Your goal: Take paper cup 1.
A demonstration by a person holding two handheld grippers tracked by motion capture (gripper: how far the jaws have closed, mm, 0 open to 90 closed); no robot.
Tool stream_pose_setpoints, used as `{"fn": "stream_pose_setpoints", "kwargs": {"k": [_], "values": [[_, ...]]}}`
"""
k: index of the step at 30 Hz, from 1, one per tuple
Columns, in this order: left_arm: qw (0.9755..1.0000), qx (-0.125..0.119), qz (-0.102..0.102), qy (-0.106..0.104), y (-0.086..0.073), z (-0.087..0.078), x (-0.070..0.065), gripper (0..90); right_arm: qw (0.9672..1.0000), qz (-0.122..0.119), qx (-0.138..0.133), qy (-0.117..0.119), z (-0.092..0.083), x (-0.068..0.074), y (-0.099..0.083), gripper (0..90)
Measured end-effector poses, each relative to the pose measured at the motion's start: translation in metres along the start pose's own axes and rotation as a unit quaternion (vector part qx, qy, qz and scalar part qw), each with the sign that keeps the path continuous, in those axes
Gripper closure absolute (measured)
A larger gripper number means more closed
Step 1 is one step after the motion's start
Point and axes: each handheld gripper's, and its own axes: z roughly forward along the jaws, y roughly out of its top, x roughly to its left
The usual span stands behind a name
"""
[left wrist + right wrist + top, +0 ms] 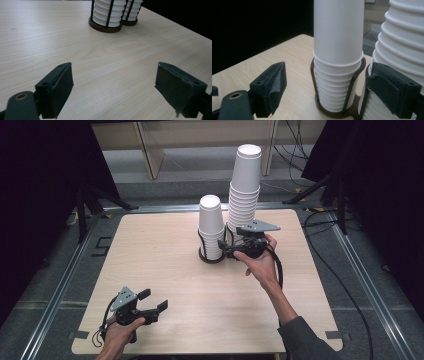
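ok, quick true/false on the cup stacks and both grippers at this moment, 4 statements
1. The right gripper is open beside the shorter cup stack. True.
2. The taller cup stack lies on its side. False: it stands upright.
3. The left gripper holds a cup. False: it is open and empty, over the table near its front edge.
4. Both stacks sit in dark wire holders. True.

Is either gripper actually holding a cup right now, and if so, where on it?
Nothing is held. The right gripper is open beside the short cup stack; the left gripper is open over bare table.
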Motion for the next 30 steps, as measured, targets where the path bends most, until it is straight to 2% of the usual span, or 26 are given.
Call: {"fn": "stream_pose_setpoints", "kwargs": {"k": [1, 4, 5, 6, 9, 10, 11, 13, 14, 15, 16, 17, 19, 20, 21, 22, 24, 25, 26, 27, 30], "values": [[1.0000, 0.000, 0.000, 0.000, 0.000, 0.000, 0.000, 14.3, 0.9999, -0.007, -0.004, -0.008, 0.001, -0.001, 0.003, 15.3], [1.0000, -0.001, 0.000, -0.001, 0.000, 0.001, 0.000, 14.3, 1.0000, -0.005, -0.008, -0.003, 0.006, 0.000, 0.009, 15.3], [1.0000, 0.001, 0.001, 0.000, 0.000, 0.000, 0.000, 14.3, 0.9999, -0.007, -0.003, -0.009, 0.008, 0.001, 0.012, 15.3], [1.0000, 0.000, -0.004, 0.000, 0.000, 0.000, -0.001, 14.3, 0.9998, -0.015, -0.010, -0.013, 0.012, 0.001, 0.016, 15.4], [0.9999, -0.008, 0.000, -0.008, -0.001, 0.002, 0.000, 14.3, 0.9999, -0.006, -0.005, -0.010, 0.016, 0.004, 0.020, 15.4], [0.9998, -0.009, -0.015, -0.009, -0.002, 0.002, -0.002, 14.3, 0.9999, -0.010, -0.006, -0.012, 0.018, 0.004, 0.022, 15.3], [0.9998, -0.009, -0.018, -0.008, -0.002, 0.002, -0.002, 14.3, 0.9997, -0.015, -0.006, -0.020, 0.023, 0.005, 0.026, 15.4], [0.9998, -0.009, -0.013, -0.009, -0.002, 0.002, -0.002, 14.3, 0.9997, -0.013, -0.006, -0.020, 0.025, 0.006, 0.027, 15.5], [0.9998, -0.008, -0.018, -0.008, -0.002, 0.002, -0.002, 14.3, 0.9996, -0.015, -0.009, -0.021, 0.032, 0.006, 0.031, 15.4], [0.9998, -0.010, -0.018, -0.008, -0.002, 0.002, -0.002, 14.3, 0.9995, -0.020, -0.007, -0.025, 0.034, 0.006, 0.032, 15.4], [0.9999, -0.012, -0.007, -0.009, -0.001, 0.002, -0.001, 14.3, 0.9995, -0.020, -0.007, -0.025, 0.034, 0.006, 0.032, 15.4], [1.0000, 0.000, -0.005, -0.001, 0.000, 0.000, -0.001, 14.3, 0.9995, -0.017, -0.012, -0.024, 0.038, 0.006, 0.035, 15.5], [1.0000, 0.001, -0.004, -0.001, 0.000, 0.000, -0.001, 14.3, 0.9994, -0.016, -0.008, -0.029, 0.041, 0.006, 0.038, 15.4], [0.9998, -0.009, -0.016, -0.009, -0.002, 0.002, -0.002, 14.3, 0.9994, -0.017, -0.010, -0.028, 0.043, 0.006, 0.038, 15.4], [0.9998, -0.009, -0.016, -0.009, -0.002, 0.002, -0.002, 14.3, 0.9994, -0.017, -0.010, -0.028, 0.043, 0.006, 0.038, 15.4], [1.0000, -0.001, -0.002, -0.003, -0.001, 0.001, -0.001, 14.3, 0.9992, -0.019, -0.014, -0.034, 0.046, 0.005, 0.041, 15.4], [1.0000, -0.002, -0.002, -0.004, -0.001, 0.001, -0.001, 14.3, 0.9991, -0.016, -0.016, -0.035, 0.048, 0.004, 0.042, 15.4], [0.9998, -0.008, -0.017, -0.009, -0.002, 0.002, -0.002, 14.3, 0.9990, -0.022, -0.017, -0.034, 0.052, 0.003, 0.045, 15.5], [0.9998, -0.009, -0.016, -0.010, -0.002, 0.002, -0.002, 14.3, 0.9987, -0.028, -0.020, -0.037, 0.053, 0.002, 0.045, 15.5], [0.9998, -0.006, -0.020, -0.007, -0.002, 0.002, -0.003, 14.3, 0.9991, -0.014, -0.021, -0.034, 0.055, 0.003, 0.046, 15.5], [0.9997, -0.007, -0.020, -0.008, -0.002, 0.002, -0.003, 14.3, 0.9989, -0.018, -0.013, -0.042, 0.059, 0.003, 0.048, 15.5]]}}
